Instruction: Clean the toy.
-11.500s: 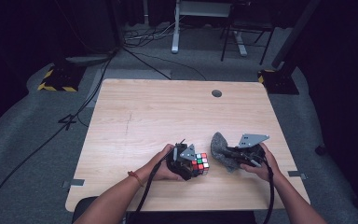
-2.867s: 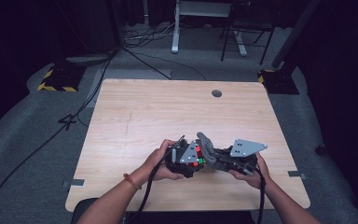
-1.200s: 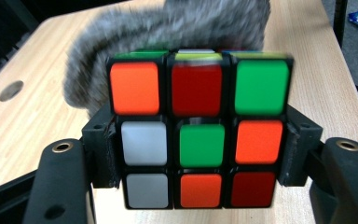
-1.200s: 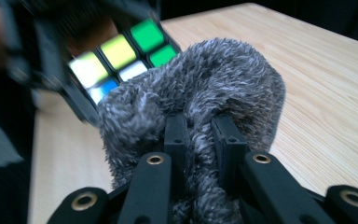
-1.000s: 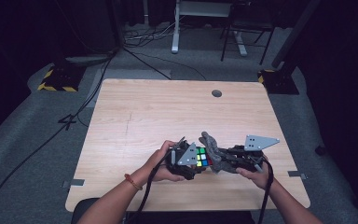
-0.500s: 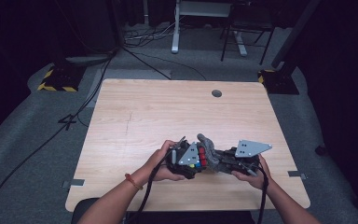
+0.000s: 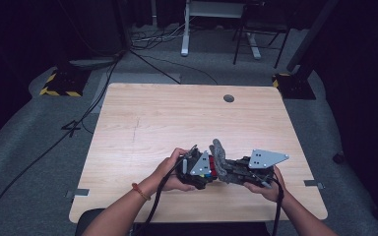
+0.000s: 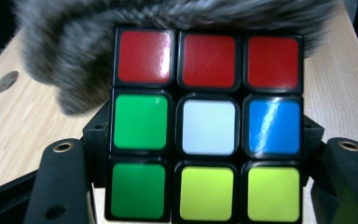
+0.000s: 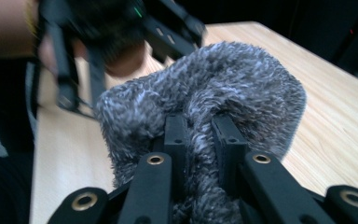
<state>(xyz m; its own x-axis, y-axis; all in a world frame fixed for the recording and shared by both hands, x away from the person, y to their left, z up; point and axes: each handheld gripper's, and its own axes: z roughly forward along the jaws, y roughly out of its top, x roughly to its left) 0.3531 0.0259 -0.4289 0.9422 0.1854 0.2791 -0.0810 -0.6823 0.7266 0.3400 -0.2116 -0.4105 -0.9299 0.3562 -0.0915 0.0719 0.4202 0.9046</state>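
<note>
At the near middle of the pale wooden surface (image 7: 142,123), the left gripper (image 7: 195,169) has its 2 black jaws closed on the sides of a black-framed 3-by-3 colour puzzle cube (image 8: 207,123), which sits held just above the boards. The face toward the left gripper view shows 3 red squares in the top row, then green, white and blue, then 1 green and 2 yellow-green. Pressed against the cube's far side is a fluffy grey cloth (image 9: 205,107), rising a little above it in the high view. To the right, the right gripper (image 9: 200,140) pinches a fold of this cloth, its jaws nearly together with the pile bunched between them.
</note>
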